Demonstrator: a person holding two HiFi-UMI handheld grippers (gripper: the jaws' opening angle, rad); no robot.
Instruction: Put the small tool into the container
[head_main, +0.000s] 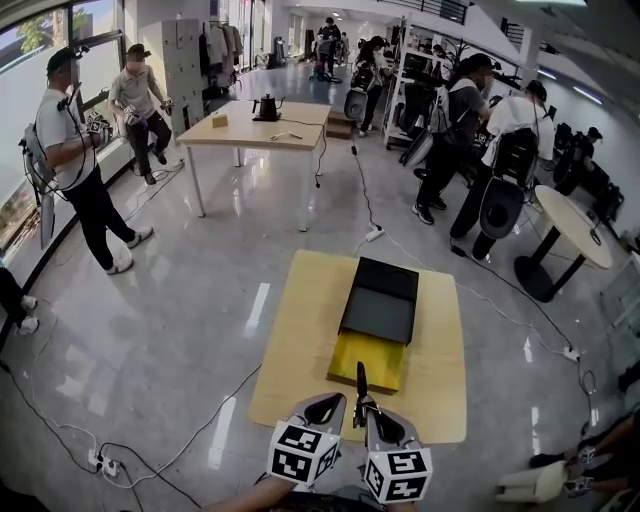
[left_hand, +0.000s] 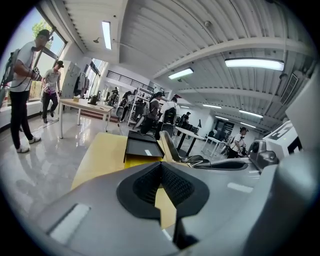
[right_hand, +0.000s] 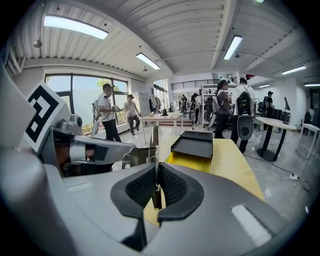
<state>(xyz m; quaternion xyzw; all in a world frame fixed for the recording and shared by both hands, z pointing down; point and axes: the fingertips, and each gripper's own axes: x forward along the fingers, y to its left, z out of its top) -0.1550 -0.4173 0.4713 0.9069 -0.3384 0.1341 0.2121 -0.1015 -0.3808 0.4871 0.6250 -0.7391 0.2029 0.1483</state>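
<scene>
At the near edge of the low yellow worktop (head_main: 300, 340), the two grippers sit side by side, almost touching. The right gripper (head_main: 366, 408) is clamped on the small tool (head_main: 360, 378), a thin dark blade that stands upright out of its jaws. In the right gripper view the ribbed pads press on both flat sides of the small tool (right_hand: 154, 150), which rises well above the right gripper (right_hand: 156, 172). Its upper end lines up with the near end of the container (head_main: 380, 300) in the head view, but it is outside the container, held in the air on the near side of it.

The left gripper (head_main: 333, 400) holds nothing. In the left gripper view the tips of the left gripper (left_hand: 161, 167) meet, and only a sliver of yellow worktop shows through the narrow gap lower down.

The container lies along the middle of the worktop. It is a yellow box with a black tray-like part over its far end, so the yellow inside shows at the near end. It appears straight ahead of both grippers, in the left gripper view (left_hand: 142, 147) and the right gripper view (right_hand: 194, 145).

Farther off on the glossy floor stands a long table (head_main: 255, 130) with a dark kettle (head_main: 267, 105) on it. Several people stand around the room, and cables (head_main: 365, 200) trail across the floor.
</scene>
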